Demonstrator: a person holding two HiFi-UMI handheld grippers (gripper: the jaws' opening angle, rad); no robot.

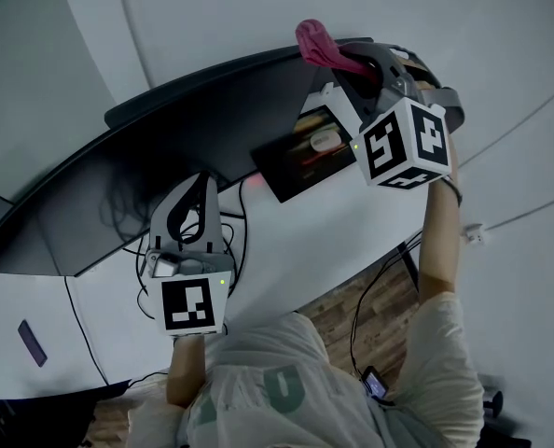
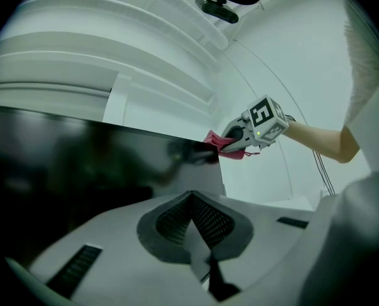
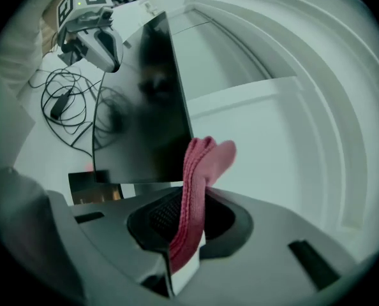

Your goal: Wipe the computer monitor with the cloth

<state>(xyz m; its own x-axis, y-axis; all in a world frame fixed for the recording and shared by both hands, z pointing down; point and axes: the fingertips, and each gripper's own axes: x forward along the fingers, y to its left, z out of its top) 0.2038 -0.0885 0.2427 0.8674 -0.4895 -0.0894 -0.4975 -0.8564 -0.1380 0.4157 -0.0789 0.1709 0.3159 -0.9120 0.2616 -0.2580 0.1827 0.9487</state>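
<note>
The wide curved monitor [image 1: 165,147] stands dark on the white desk. Its screen fills the left of the left gripper view [image 2: 81,164] and runs up the middle of the right gripper view [image 3: 145,107]. My right gripper [image 1: 352,62] is shut on a pink cloth [image 1: 316,43] at the monitor's top right corner. The folded cloth [image 3: 196,190] sticks up between its jaws [image 3: 189,203], just beside the screen's edge; contact cannot be told. My left gripper [image 1: 200,189] hangs low in front of the screen, shut on nothing [image 2: 193,199]. From it I see the right gripper [image 2: 253,129] and cloth [image 2: 216,140].
Tangled black cables [image 1: 230,241] lie on the desk [image 1: 286,241] under the left gripper. A dark flat panel [image 1: 305,152] with a small white object lies below the right gripper. A purple phone [image 1: 32,342] sits far left. Wooden floor [image 1: 370,315] shows beyond the desk edge.
</note>
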